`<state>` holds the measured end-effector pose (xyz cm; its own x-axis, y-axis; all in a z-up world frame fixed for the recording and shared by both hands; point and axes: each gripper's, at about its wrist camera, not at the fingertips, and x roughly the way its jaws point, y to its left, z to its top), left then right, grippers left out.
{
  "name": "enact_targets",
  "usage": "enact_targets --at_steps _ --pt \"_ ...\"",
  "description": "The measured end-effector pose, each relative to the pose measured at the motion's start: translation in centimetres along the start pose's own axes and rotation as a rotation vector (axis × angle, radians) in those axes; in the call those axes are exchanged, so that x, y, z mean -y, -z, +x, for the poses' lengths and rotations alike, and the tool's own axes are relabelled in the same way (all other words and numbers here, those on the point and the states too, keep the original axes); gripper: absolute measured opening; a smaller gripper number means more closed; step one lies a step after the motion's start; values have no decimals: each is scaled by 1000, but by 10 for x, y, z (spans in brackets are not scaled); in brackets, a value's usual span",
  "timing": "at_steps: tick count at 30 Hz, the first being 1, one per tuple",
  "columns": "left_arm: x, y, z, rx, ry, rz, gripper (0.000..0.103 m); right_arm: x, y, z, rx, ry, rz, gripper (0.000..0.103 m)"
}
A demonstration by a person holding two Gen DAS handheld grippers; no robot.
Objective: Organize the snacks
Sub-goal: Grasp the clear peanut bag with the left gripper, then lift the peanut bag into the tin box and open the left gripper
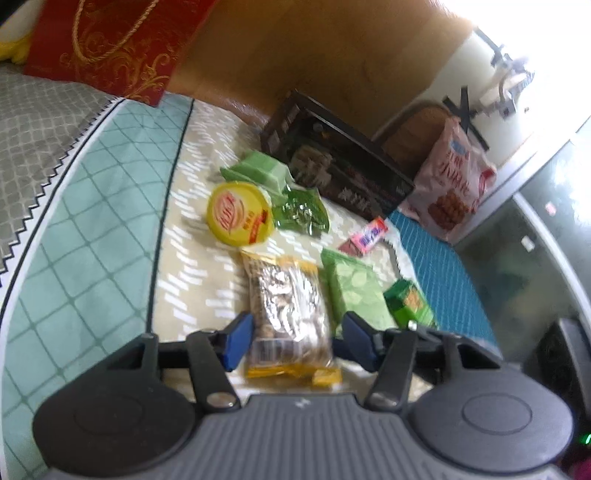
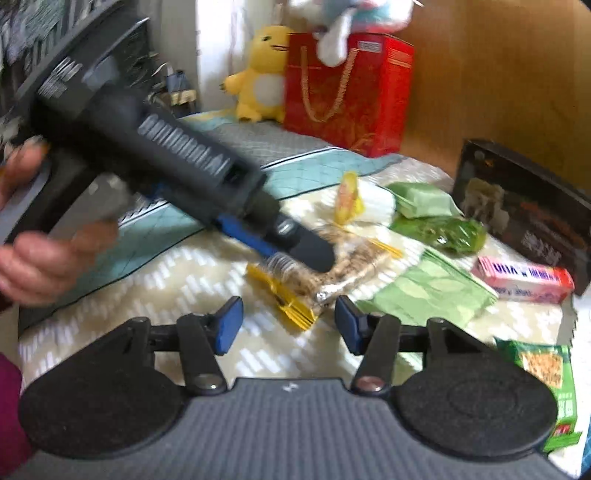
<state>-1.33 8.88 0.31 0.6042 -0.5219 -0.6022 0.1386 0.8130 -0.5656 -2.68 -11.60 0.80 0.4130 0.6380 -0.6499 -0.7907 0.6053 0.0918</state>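
The left claw (image 1: 293,341) straddles a light, crinkly, slippery seed packet (image 1: 288,310), seemingly just pinching it; best gripped mid-body; the right claw (image 2: 290,325) hangs open, empty

A red gift bag (image 2: 347,92) with gold cord handles stands at the head of the bed (image 1: 92,206), against a wooden headboard (image 1: 295,48). Just beside the bag sits a yellow plush duck (image 2: 260,74); a grey-and-blue plush toy (image 2: 347,18) rests on top. The bedspread (image 1: 199,266) is cream with white dashes, bordered in teal check.
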Motion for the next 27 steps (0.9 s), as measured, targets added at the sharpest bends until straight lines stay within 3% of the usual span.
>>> enact_targets --at_steps 1,3,6,15,21,27 --pt "3 2 1 2 -10 18 50 5 0 -1 4 -5 27 52" --pt "5 3 3 3 -9 29 46 9 -1 -2 11 9 64 36" --pt "7 3 4 12 -7 25 38 8 -1 -5 32 9 75 30" --pt "35 -11 -17 97 8 109 37 6 -11 -27 189 87 26 29" --pt "63 -52 -3 139 24 202 37 37 -31 -34 269 188 33 29" --pt "90 -108 36 161 40 262 37 87 -55 -31 319 282 75 30"
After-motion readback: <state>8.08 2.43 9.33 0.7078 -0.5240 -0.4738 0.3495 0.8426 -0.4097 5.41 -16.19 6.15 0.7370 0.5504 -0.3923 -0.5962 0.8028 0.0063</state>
